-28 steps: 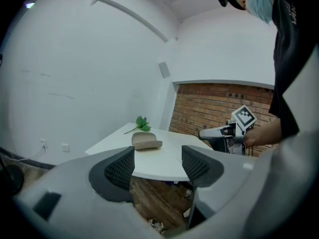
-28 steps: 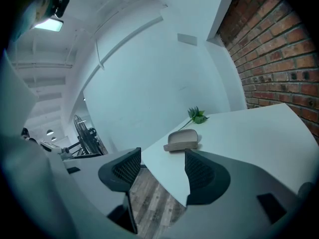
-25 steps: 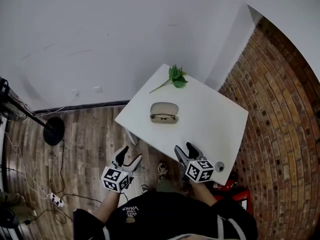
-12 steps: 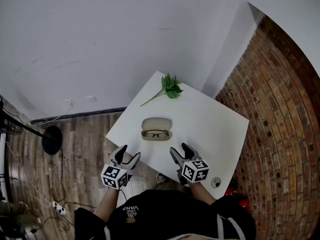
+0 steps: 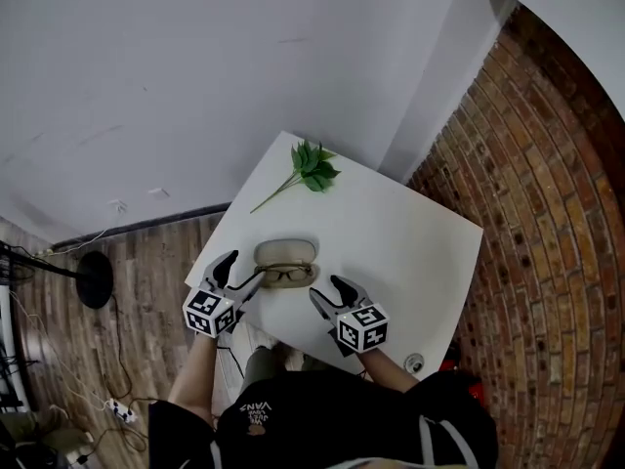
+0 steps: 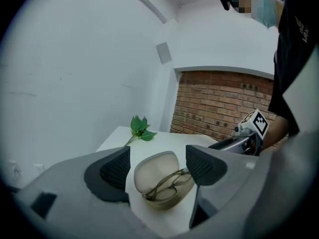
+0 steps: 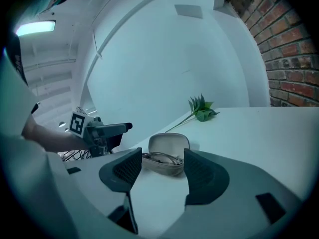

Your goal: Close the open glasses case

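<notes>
1. While both grippers hover low over the white table [image 5: 410, 242], little else shares it. A green leafy sprig [image 5: 311, 166] lies at 12 o'clock from the glasses case [image 5: 286, 266], well apart. A small round object [image 5: 415, 363] sits by the table's corner at 5 o'clock. Each gripper has a straight, open line to the case.
2. Coming in at 8 o'clock of the case, the left gripper [image 5: 242, 272] has its jaws opening and grips nothing. The case shows in the gap just ahead of the pads. One fingertip looks very close to the case's left end, though I can't tell whether it touches.
3. At 5 o'clock of the case, and near it, the right gripper [image 5: 328, 291] has its jaws spread and holds nothing.
4. The case rests toward the table's left corner, near the front edge, with its long axis running 9 to 3 o'clock. Its lid [image 5: 286, 251] stands raised along the far long side, so the mouth faces 6 o'clock, toward the person. The glasses [image 5: 286, 275] lie in the tray along the same axis.
5. Bare tabletop spreads from 1 to 4 o'clock of the case. A white wall [image 5: 195, 66] stands beyond the table at 12 o'clock and a brick wall [image 5: 547, 213] at 3 o'clock. Wooden floor [image 5: 146, 262] lies past the table edge at 9 o'clock.
</notes>
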`<state>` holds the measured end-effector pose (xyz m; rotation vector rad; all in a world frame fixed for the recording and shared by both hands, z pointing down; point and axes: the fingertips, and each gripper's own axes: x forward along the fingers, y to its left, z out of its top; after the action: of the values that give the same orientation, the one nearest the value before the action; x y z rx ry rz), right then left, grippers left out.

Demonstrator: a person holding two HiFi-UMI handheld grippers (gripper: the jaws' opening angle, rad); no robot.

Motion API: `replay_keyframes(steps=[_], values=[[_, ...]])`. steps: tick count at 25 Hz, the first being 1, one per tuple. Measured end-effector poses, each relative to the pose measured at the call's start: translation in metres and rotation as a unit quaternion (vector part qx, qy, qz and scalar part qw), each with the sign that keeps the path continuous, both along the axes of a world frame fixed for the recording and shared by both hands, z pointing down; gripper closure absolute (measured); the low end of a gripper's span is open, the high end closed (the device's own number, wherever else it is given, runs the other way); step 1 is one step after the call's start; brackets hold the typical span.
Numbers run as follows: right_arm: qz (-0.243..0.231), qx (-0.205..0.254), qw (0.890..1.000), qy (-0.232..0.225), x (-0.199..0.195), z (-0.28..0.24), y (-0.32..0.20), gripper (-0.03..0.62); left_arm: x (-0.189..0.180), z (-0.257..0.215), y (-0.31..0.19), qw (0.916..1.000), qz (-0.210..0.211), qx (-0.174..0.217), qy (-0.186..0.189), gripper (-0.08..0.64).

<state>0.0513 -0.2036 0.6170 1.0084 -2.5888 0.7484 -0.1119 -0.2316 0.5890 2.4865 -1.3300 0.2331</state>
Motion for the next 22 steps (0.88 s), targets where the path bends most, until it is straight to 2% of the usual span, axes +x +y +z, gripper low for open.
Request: replay_keyframes(steps=[5,9,12,17,19,22], values=[[0.011,-0.010,1.000,0.006,-0.015,0.010,-0.008,0.350,0.006,0.012,-0.034,0.9971,0.070,-0.028,0.007,0.192],[0.036,-0.015,0.999,0.012,-0.024,0.017,-0.010,0.351,0.013,0.029,-0.051,0.9892,0.131,-0.066,0.005,0.158],[0.056,-0.023,0.998,0.021,-0.029,0.027,-0.007,0.353,0.022,0.043,-0.054,0.9788,0.182,-0.094,0.006,0.141],[0.076,-0.021,0.996,0.032,-0.039,0.038,-0.003,0.356,0.031,0.064,-0.047,0.9552,0.261,-0.140,-0.002,0.126],[0.078,-0.015,0.996,0.037,-0.042,0.040,-0.004,0.356,0.036,0.071,-0.043,0.9462,0.285,-0.152,-0.013,0.117],[0.083,-0.008,0.995,0.049,-0.042,0.043,-0.007,0.351,0.041,0.075,-0.040,0.9371,0.307,-0.164,-0.016,0.115]])
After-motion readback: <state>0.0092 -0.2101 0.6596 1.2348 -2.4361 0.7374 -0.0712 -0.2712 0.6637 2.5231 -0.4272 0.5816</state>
